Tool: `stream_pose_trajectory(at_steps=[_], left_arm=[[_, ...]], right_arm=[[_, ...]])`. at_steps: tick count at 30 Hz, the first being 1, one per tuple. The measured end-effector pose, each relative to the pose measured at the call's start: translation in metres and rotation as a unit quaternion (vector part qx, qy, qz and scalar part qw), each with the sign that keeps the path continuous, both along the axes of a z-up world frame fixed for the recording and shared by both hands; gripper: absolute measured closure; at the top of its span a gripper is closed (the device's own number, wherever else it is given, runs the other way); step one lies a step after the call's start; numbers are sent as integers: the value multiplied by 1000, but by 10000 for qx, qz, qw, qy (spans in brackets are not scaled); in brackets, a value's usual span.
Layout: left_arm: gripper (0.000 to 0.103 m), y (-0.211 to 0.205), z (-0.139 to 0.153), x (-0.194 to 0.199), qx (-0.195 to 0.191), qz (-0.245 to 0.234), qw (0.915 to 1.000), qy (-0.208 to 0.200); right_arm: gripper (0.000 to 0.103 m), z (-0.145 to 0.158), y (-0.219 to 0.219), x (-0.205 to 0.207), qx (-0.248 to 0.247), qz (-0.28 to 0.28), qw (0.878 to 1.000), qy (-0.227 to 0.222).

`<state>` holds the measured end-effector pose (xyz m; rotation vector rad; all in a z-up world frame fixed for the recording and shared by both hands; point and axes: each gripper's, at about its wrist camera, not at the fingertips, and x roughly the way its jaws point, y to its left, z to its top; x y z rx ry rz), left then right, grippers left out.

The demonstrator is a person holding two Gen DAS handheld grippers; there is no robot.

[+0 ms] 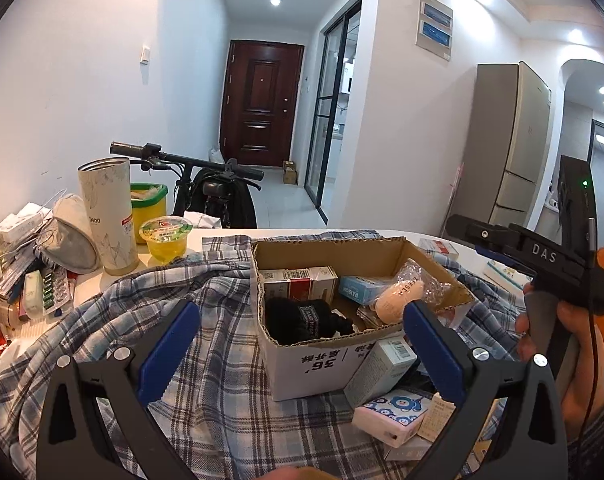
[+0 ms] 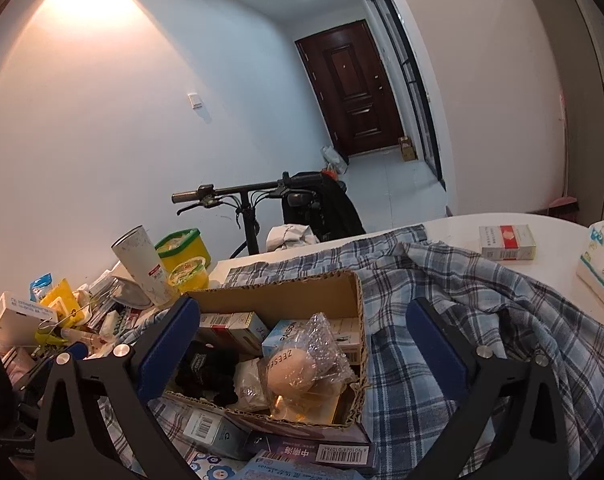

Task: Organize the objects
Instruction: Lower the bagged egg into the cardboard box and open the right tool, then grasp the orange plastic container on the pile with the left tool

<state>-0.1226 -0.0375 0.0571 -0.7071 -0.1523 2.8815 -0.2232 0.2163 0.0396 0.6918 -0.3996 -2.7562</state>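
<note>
- Both grippers, left [image 1: 299, 344] and right [image 2: 302, 344], had their fingers wide apart and held nothing.
- The box [image 2: 289, 300] sat on the shirt [image 2: 482, 320] on the desk; a push could slide it.
- The sponge bag [image 2: 302, 360] stood high inside and might tip out.

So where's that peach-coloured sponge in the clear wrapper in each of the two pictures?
Left wrist view: sponge right of centre, in the cardboard box's right half.
Right wrist view: sponge low and central, at the box's near side.
Shared landmark: the brown door behind.
</note>
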Motion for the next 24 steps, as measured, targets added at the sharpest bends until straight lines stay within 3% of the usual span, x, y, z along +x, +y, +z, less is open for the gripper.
stream_pose_trajectory(at_steps=[4, 8, 10, 14, 18, 24], left_arm=[[0, -2, 2, -1, 7, -192, 9998, -73], [0, 0, 10, 5, -588, -951, 9937, -9], [0, -2, 6, 10, -752, -1429, 9868, -97], [0, -1, -17, 9, -895, -2123, 9707, -679], [0, 10, -42, -2, -893, -2449, 9530, -1543], [0, 32, -69, 5, -1402, -2831, 9278, -1987]], right_arm=[[0, 2, 1, 1, -68, -8, 10000, 47], [0, 0, -4, -1, 12, 12, 10000, -28], [0, 0, -8, -1, 75, 51, 9999, -46], [0, -1, -13, 1, 130, 127, 9998, -28], [0, -1, -13, 1, 95, 152, 9998, -20], [0, -1, -11, 0, 64, 143, 9999, -50]])
